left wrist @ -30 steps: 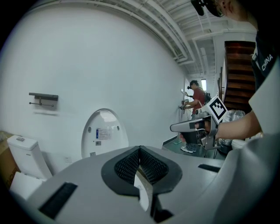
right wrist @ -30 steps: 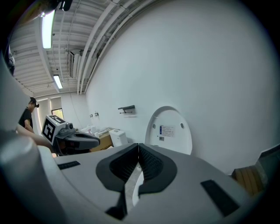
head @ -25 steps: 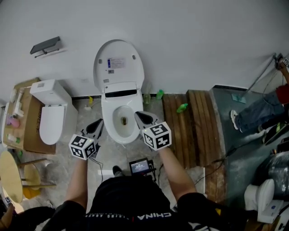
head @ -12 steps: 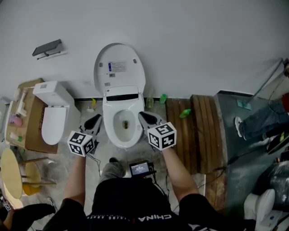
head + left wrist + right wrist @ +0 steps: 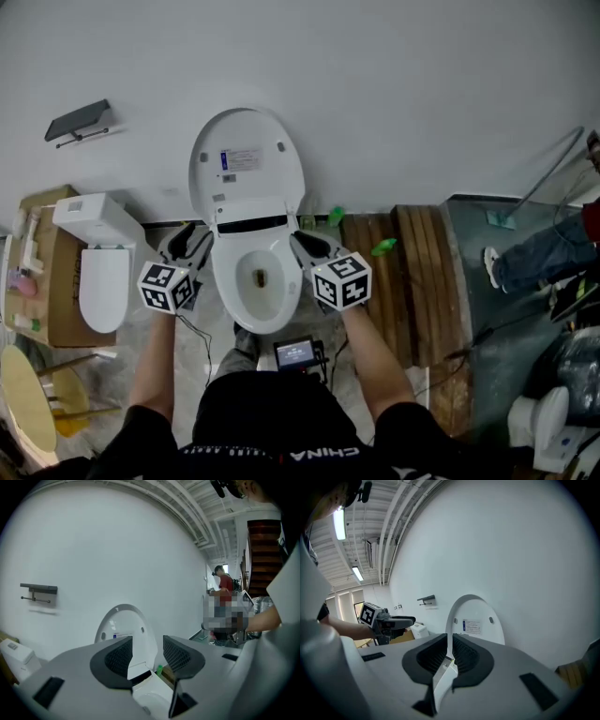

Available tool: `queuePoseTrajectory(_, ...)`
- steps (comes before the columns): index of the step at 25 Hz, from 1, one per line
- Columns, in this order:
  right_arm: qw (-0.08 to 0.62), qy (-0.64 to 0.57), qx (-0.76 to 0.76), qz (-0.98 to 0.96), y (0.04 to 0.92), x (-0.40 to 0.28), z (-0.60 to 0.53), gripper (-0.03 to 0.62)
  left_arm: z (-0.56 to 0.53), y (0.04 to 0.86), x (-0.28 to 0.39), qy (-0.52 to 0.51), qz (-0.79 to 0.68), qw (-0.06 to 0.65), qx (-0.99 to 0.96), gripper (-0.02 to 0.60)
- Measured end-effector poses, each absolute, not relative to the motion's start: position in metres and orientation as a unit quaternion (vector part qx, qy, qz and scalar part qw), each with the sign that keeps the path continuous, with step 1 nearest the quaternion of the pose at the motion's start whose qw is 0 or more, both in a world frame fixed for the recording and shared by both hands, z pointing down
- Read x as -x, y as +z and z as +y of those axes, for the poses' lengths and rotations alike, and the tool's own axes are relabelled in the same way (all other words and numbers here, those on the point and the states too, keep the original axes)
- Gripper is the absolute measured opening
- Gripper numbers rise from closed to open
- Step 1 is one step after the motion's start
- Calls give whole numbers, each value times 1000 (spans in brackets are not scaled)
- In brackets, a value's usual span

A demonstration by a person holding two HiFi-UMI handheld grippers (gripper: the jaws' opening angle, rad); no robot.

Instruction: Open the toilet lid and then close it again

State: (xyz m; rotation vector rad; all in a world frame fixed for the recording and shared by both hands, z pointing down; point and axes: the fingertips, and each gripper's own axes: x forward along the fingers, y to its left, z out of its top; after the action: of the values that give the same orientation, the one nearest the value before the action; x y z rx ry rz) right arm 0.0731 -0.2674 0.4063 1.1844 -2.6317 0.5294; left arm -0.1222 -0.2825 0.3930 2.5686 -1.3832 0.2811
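The white toilet's lid (image 5: 247,159) stands raised against the wall, above the open bowl (image 5: 258,277). My left gripper (image 5: 187,240) is at the bowl's left side near the hinge. Its jaws have just been opening and stand apart with nothing between them. In the left gripper view the lid (image 5: 123,626) shows beyond the left gripper (image 5: 147,654). My right gripper (image 5: 309,244) is at the bowl's right side, shut and empty. The right gripper view shows the lid (image 5: 477,620) behind the right gripper (image 5: 450,654).
A second white toilet (image 5: 92,253) stands at the left beside a cardboard box (image 5: 54,314). Wooden planks (image 5: 403,272) and green bottles (image 5: 379,247) lie at the right. A small screen device (image 5: 295,353) sits on the floor by my feet. A person's legs (image 5: 534,253) are at the far right.
Both grippers moved forward along the bowl's sides toward the hinge. The left gripper's jaws went from shut to apart. The lid stays raised.
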Motion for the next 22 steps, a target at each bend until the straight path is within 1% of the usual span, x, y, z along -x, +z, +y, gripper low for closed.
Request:
queuePoseTrajectory(4,110,183,-406,-889,402,-47,-314,55,-341,392,151,98,-461,106,-876,227)
queuePoseTrajectory(7,118,180,-407,-888,401,-28,-342,101,-379,389,172,97,-459,103,-877,264)
queuePoseTrajectory(10,127,166,-423,-882,398,-18,-370,149,-410,388,183,104,-445,98,-884,279)
queuePoseTrajectory(13,136,153,-437,-876,398,-10,-394,176,-435,388,195,110,-441,90,-886,291)
queuePoseTrajectory(15,139,155,-443,-872,400,-7,-410,195,-451,388,202,98,-442,103,-885,296)
queuePoseTrajectory(18,143,162,-452,-866,404,-8,-433,204,-471,386,203,79,-450,118,-882,296)
queuePoseTrajectory(22,150,152,-461,-861,400,-16,-465,206,-498,389,197,93,-459,109,-877,296)
